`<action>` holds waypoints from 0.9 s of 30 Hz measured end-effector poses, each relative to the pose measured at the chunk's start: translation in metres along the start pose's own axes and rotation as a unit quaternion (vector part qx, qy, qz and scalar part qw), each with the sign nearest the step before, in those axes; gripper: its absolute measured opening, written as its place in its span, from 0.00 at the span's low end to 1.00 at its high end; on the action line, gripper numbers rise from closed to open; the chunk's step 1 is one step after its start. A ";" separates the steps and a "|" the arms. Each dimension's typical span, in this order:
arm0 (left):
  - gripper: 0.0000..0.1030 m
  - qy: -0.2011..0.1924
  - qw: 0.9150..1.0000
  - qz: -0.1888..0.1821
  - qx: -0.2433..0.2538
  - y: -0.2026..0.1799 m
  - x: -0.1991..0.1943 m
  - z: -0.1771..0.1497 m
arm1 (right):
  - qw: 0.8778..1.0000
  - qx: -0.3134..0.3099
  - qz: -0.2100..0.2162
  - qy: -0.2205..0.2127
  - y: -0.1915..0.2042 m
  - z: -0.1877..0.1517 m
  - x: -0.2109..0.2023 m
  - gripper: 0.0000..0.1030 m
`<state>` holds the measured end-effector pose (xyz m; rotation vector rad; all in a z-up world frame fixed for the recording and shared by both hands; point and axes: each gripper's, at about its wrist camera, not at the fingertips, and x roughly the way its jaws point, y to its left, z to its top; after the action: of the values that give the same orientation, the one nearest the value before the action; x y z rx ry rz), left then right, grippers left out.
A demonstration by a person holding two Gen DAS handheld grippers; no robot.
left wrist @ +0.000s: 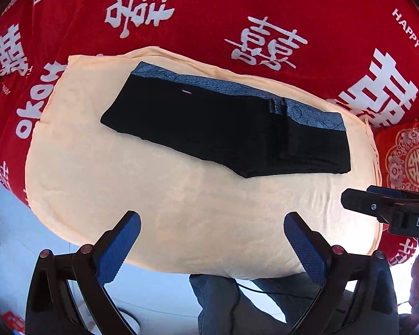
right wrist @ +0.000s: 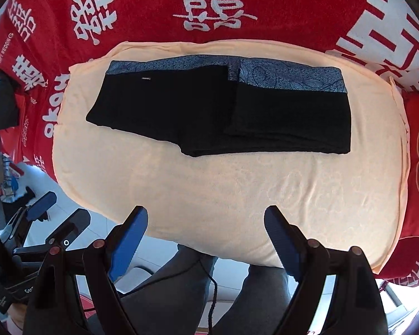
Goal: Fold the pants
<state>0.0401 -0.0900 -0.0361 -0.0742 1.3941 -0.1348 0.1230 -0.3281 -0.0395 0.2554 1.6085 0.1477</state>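
Beyond both wide-open, empty grippers, left gripper (left wrist: 211, 224) and right gripper (right wrist: 206, 219), lie the folded pants (right wrist: 218, 109).

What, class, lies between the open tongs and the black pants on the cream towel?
Nothing visible does. Only bare cream towel separates the right tongs and the left tongs from the folded black pants; both tongs hover open and empty.
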 end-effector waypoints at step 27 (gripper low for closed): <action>1.00 0.013 1.000 -0.009 -0.016 0.015 0.009 0.003 | 0.999 0.030 -0.010 0.002 -0.002 -0.009 0.004 0.85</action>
<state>0.0457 -0.0767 -0.0459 -0.1127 1.4225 -0.1286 0.1139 -0.3290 -0.0432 0.2855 1.6205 0.0836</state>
